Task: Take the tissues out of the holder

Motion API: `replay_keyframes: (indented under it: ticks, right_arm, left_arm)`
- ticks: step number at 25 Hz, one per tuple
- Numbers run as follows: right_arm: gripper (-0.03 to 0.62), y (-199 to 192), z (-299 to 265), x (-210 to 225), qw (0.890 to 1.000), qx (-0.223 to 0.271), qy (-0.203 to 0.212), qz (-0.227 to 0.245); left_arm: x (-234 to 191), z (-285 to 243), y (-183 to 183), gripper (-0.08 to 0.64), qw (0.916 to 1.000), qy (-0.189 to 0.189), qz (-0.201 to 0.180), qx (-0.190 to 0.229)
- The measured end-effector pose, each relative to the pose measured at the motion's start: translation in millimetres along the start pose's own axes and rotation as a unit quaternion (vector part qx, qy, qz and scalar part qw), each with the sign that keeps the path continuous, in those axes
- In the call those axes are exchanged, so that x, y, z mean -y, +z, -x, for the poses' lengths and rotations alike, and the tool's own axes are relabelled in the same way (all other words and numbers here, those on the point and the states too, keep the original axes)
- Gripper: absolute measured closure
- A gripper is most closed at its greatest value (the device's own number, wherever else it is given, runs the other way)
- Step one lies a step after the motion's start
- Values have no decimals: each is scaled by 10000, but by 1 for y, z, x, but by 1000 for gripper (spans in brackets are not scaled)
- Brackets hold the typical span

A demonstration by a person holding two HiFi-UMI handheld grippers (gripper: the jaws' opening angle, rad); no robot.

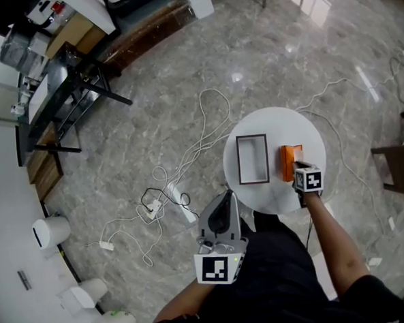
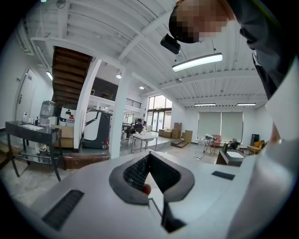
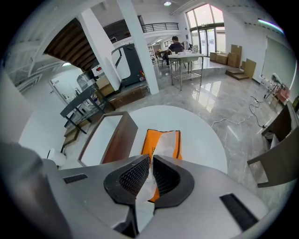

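Bench: a round white bench [image 1: 275, 125] [image 3: 201, 140] stands right of centre in the head view, on a grey marble floor [image 1: 151, 113] strewn with white cables [image 1: 200, 133].
Holder: a dark-brown rectangular holder [image 1: 239, 160] [image 3: 122, 140] with an open top sits at the middle of the bench; its inside shows white.
Tissue pack: an orange tissue pack [image 1: 290, 163] [image 3: 149, 143] lies flat on the bench just right of the holder, outside it, with a strip of bare bench between the two.
Tissue: a white tissue [image 3: 167, 138] rises from the pack's opening and runs down between the right fingers.
Right gripper: the right gripper [image 1: 296, 166] [image 3: 151, 158] points steeply down over the near end of the pack. Its fingers are pinched together on the tissue.
Left gripper: the left gripper [image 1: 223, 197] [image 2: 149, 155] is held off the bench, at the lower centre of the head view. It points out into the room, with its fingertips touching and nothing between them.
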State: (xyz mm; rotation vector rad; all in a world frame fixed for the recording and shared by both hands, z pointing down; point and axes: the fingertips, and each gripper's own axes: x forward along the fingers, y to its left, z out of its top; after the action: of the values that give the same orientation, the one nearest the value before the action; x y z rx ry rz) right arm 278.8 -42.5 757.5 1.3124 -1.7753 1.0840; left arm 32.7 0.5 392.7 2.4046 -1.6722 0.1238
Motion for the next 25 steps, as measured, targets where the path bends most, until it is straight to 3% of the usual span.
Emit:
replay_keyframes:
  ticks: [17, 21, 25]
  right_arm:
    - [541, 7, 25, -28, 9981, 460, -92, -405]
    - [541, 29, 41, -43, 9962, 847, -128, -147]
    - [541, 34, 54, -61, 9961, 804, -235, 278]
  left_arm:
    - [-18, 3, 8, 561, 9990, -440, 20, 85]
    - [-19, -3, 11, 561, 9981, -596, 130, 126]
    - [-17, -9, 12, 561, 9962, -837, 171, 140]
